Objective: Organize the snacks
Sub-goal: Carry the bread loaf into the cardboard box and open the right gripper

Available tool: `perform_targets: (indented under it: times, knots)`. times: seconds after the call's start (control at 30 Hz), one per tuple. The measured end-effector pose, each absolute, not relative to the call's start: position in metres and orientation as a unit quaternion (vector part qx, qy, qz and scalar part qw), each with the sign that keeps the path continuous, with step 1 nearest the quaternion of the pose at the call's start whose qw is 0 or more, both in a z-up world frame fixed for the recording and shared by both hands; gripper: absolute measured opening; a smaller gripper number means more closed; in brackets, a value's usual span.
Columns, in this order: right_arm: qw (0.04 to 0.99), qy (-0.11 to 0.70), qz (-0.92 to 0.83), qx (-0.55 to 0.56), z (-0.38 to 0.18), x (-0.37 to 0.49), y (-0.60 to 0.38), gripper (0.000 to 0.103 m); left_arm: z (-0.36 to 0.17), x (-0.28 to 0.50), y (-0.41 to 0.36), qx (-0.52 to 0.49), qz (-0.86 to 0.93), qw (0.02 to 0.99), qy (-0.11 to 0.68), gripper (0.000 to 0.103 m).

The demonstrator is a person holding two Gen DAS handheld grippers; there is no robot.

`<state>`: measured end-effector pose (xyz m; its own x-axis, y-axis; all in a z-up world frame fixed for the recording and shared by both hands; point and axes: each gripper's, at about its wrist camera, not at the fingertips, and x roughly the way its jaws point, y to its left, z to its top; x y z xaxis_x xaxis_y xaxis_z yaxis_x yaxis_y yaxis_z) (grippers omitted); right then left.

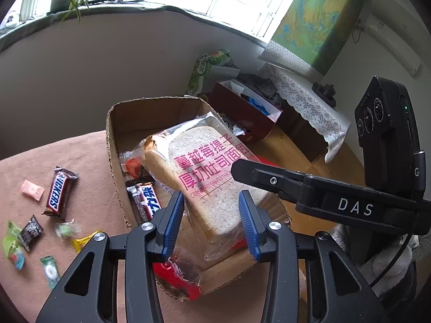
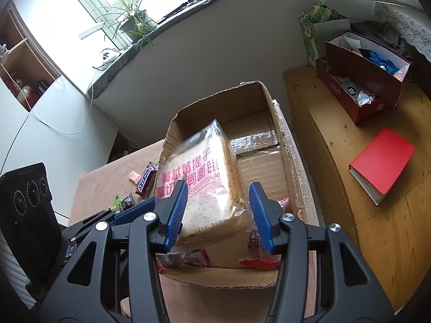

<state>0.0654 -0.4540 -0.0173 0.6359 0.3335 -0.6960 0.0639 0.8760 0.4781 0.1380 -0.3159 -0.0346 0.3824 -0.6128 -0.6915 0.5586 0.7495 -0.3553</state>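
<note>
We read pink Chinese characters and the English "CRANBERRY GRAPES THICK" on the clear plastic bag of sliced white toast bread [image 1: 207,177]; from the right wrist the same print ends in "BREAD". A brown Snickers bar [image 1: 59,190] lies on the pinkish-brown cloth-covered desk [image 1: 89,156], its white "SNICKERS" lettering plain, and a second dark bar with Chinese lettering [image 1: 145,200] lies inside the open brown cardboard box [image 1: 140,105]. The black body of the other tool carries "DAS" in white. The bread is a thick pale slab with tan crust, its wrapper crinkled and glossy, standing tilted in the box above red snack packets [image 1: 177,277]. Small wrapped candies in pink, green, black and yellow [image 1: 32,231] are scattered on the desk to the left of the box. The left hand-held gripper [image 1: 212,224] has its blue ribbed pads on either side of the loaf's lower end, partly open; we cannot tell whether they press the wrapper. The right hand-held gripper [image 2: 218,212] likewise straddles the near end of the loaf, partly open, the left pad touching the bag and the right pad at loose film; whether it grips, we cannot tell. A red-covered book [image 2: 385,161] lies on the wooden bench beyond.
</note>
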Motion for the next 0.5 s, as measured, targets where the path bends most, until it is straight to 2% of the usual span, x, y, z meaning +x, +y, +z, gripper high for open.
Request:
perform_targets:
  times: [0.33, 0.5]
  knots:
    - [0.874, 0.416, 0.059, 0.246, -0.019, 0.062, -0.460, 0.060, -0.039, 0.134, -0.306, -0.040, -0.350, 0.828, 0.437, 0.039]
    - [0.880, 0.407, 0.053, 0.238, -0.011, 0.057, -0.453, 0.072, -0.032, 0.130, -0.289, -0.052, -0.352, 0.830, 0.429, 0.039]
